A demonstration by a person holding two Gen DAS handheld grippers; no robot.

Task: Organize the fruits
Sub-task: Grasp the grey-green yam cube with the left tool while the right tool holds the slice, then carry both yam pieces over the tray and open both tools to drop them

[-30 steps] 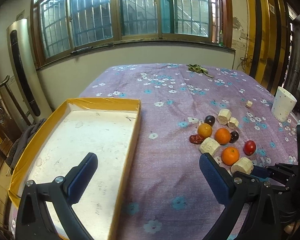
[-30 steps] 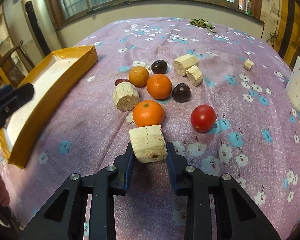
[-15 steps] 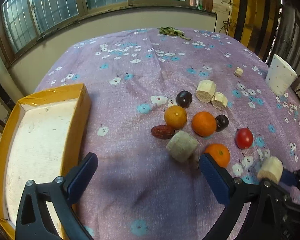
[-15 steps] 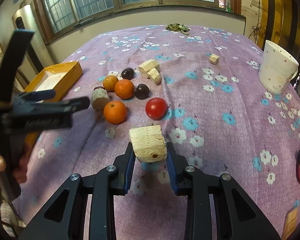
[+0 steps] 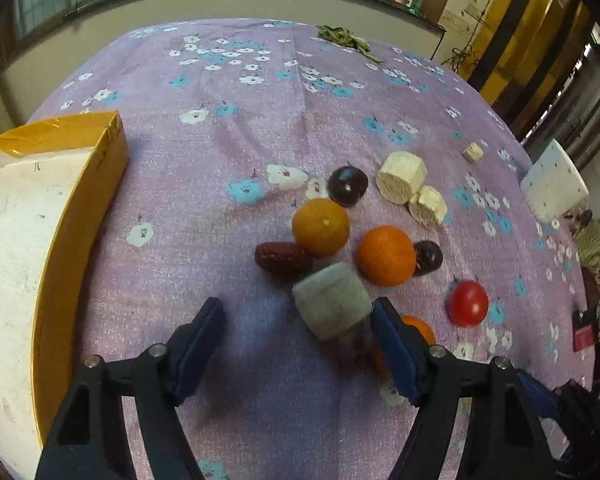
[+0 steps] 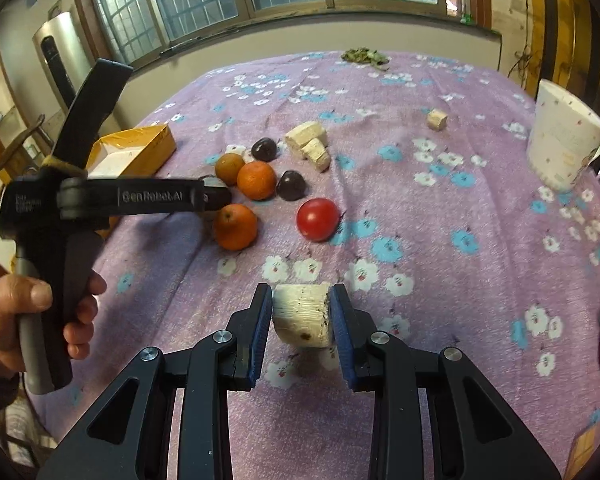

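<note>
In the left wrist view, my left gripper (image 5: pixel 296 314) hangs over a fruit pile on the purple flowered cloth, jaws closing. A pale round chunk (image 5: pixel 332 306) lies between them, against the right finger (image 5: pixel 388 332); the left finger stands apart from it. Around it are a red date (image 5: pixel 282 258), two oranges (image 5: pixel 320 226) (image 5: pixel 387 255), dark plums (image 5: pixel 347 186) and a tomato (image 5: pixel 468 303). A third orange (image 5: pixel 420 328) is half hidden behind the right finger. My right gripper (image 6: pixel 301 294) is shut on another pale chunk (image 6: pixel 302 316), held above the cloth nearer the front.
A yellow-rimmed box (image 5: pixel 112 152) with a white floor stands at the left edge. A white cup (image 6: pixel 560 140) stands at the far right. Two more pale chunks (image 5: pixel 401 178) and a small piece (image 5: pixel 472 153) lie behind the pile. A hand (image 6: pixel 4 312) holds the left gripper's handle.
My left gripper swung from the box to the fruit pile, dropped lower, and its jaws narrowed around the pale chunk. The right gripper drew back with its chunk, then held still.
</note>
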